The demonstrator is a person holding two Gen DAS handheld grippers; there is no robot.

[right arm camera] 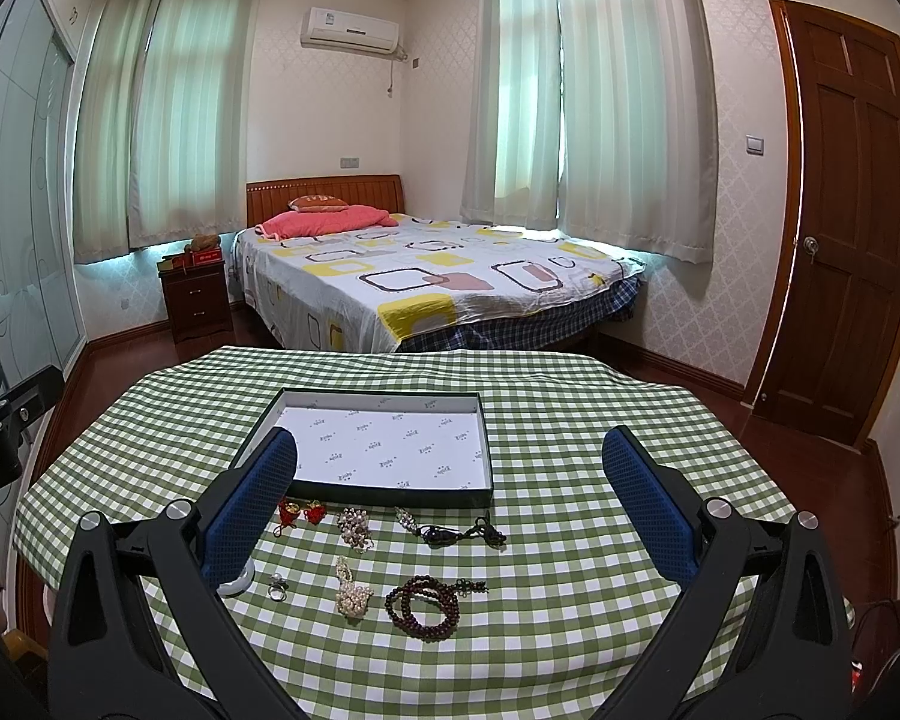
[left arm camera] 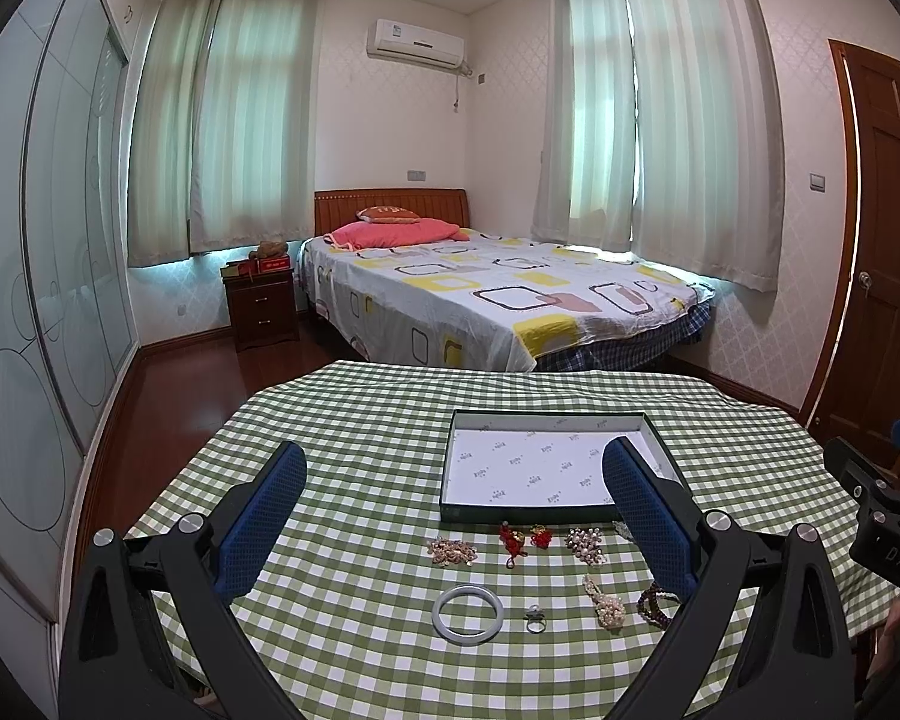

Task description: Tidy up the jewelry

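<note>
A shallow dark box [left arm camera: 498,513] [right arm camera: 477,420] with a white printed lining sits on the green checked tablecloth [left arm camera: 360,630] [right arm camera: 570,570]. In front of it lie jewelry pieces: a pale jade bangle [left arm camera: 467,610], a ring [left arm camera: 535,618] [right arm camera: 278,588], red knot charms [left arm camera: 513,540] [right arm camera: 297,513], pearl clusters [left arm camera: 585,545] [right arm camera: 354,527], a pearl piece [left arm camera: 606,603] [right arm camera: 351,591], dark red bead bracelets [right arm camera: 423,600] and a black corded pendant [right arm camera: 456,534]. My left gripper [left arm camera: 453,501] and right gripper [right arm camera: 450,492] both hover open above the table, holding nothing.
A small heap of pale beads [left arm camera: 452,552] lies left of the red charms. Beyond the table stand a bed [left arm camera: 498,294], a dark nightstand [left arm camera: 261,306], sliding wardrobe doors [left arm camera: 42,300] on the left and a wooden door [right arm camera: 852,210] on the right.
</note>
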